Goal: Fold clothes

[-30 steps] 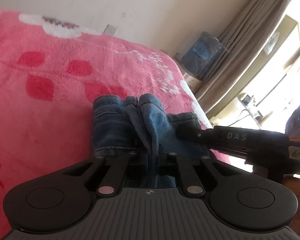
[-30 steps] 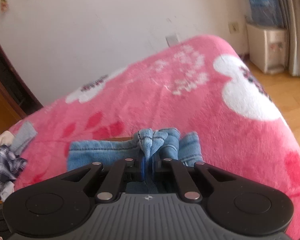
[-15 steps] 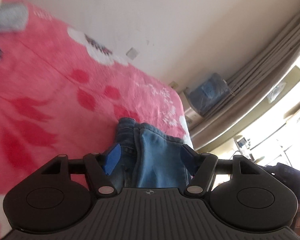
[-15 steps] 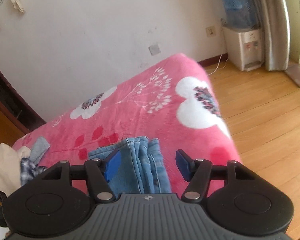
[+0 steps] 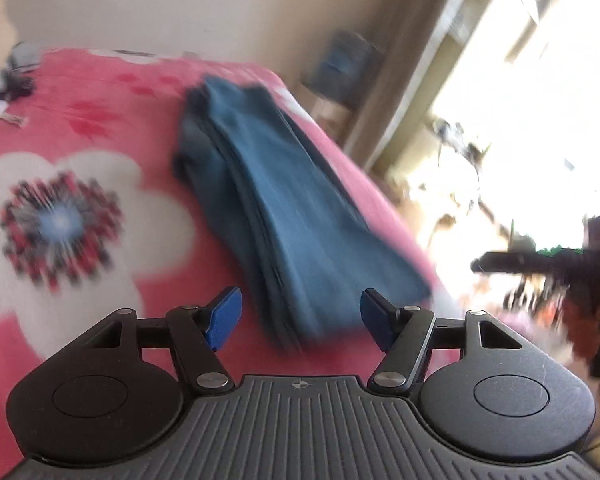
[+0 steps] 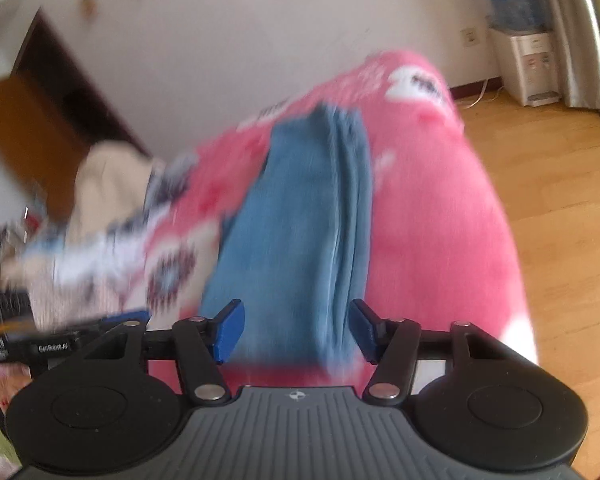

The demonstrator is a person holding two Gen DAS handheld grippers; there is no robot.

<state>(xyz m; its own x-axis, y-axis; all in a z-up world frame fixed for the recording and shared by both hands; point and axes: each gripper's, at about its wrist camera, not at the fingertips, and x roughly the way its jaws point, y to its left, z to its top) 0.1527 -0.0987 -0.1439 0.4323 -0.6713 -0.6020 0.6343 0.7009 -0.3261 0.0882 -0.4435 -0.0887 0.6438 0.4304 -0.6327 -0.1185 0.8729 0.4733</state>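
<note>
The jeans (image 5: 284, 208) lie folded into a long narrow strip on the pink flowered blanket (image 5: 100, 120) of the bed, near its edge by the wood floor (image 6: 540, 184). The left tongs (image 5: 300, 320) stand apart and empty, the near end of the jeans between their blue pads (image 5: 224, 316) without touching. The right tongs (image 6: 296, 328) are likewise apart and empty over the same end. Other clothes (image 6: 112, 184) are heaped at the bed's far side. Both views are blurred.
</note>
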